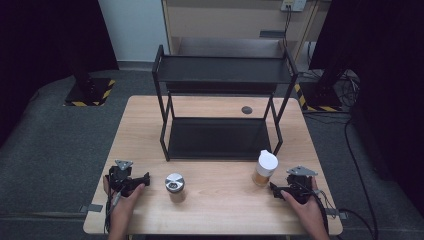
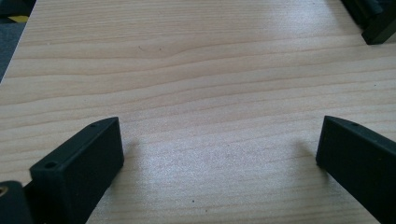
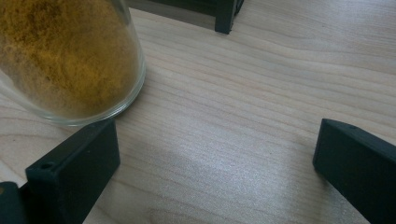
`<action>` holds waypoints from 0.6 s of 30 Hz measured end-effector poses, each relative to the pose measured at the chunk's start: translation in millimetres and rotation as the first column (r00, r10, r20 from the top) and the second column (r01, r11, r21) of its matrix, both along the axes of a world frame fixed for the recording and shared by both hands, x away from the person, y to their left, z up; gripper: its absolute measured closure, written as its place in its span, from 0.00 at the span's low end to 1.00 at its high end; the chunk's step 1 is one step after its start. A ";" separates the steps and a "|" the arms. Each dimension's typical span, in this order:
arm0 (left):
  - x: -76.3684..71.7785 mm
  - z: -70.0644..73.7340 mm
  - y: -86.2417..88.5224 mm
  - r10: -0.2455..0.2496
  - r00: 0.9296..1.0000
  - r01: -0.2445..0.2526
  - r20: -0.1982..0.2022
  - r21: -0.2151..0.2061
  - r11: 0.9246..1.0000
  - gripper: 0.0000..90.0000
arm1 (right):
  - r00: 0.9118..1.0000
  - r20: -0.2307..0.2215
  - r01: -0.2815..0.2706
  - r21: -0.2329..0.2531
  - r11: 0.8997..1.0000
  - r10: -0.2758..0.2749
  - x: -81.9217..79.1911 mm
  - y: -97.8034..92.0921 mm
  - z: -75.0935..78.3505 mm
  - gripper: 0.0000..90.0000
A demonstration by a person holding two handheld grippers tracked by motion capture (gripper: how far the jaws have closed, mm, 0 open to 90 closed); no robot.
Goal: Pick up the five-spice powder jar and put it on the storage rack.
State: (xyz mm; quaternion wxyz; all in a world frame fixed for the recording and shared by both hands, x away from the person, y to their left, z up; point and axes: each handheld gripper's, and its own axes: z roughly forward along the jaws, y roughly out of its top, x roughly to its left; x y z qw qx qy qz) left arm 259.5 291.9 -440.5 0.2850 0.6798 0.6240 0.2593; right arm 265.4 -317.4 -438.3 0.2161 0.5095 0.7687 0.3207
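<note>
Step in hand: the approach, as I judge it; both grippers rest low near the table's [image 1: 150, 115] front edge and neither holds anything.
Left gripper [image 1: 141, 180]: near the front left corner, jaws spread wide and released; in the left gripper view bare wood lies between them.
Right gripper [image 1: 274, 189]: near the front right corner, jaws also wide apart and empty; in the right gripper view its left jaw sits just beside the base of the spice jar [image 3: 70, 60], perhaps touching it, I cannot tell.
Spice jar: upright near the front edge toward the right, white cap on top, yellow-orange powder inside, standing before the rack's right front leg.
Metal-lidded jar [image 1: 174, 186]: upright near the front edge, left of centre, just beside the left gripper's tips but apart from them.
Rack [image 1: 222, 70]: a black two-tier shelf at the middle of the table, reaching toward the back edge; both tiers look bare.
Likely aim: each jar lifted onto a rack shelf, judging by the layout.
Next move calls for: the right gripper shifting left so the spice jar stands between its jaws, not outside one, then closing on the glass body below the cap; the left gripper likewise advancing around the metal-lidded jar.
Care: glass is slippery and the jars are tall, so a level, centred squeeze matters.
</note>
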 end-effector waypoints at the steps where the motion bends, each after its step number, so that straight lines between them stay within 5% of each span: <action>1: -0.3 0.4 0.1 -0.002 1.000 0.002 -0.002 0.002 1.000 0.00 | 1.000 -0.001 0.001 0.001 1.000 -0.001 -0.1 0.1 0.1 0.02; 18: -2.2 0.0 3.9 -0.030 1.000 0.030 0.001 -0.002 1.000 0.00 | 1.000 0.000 0.003 0.000 1.000 -0.003 -0.4 0.4 0.0 0.02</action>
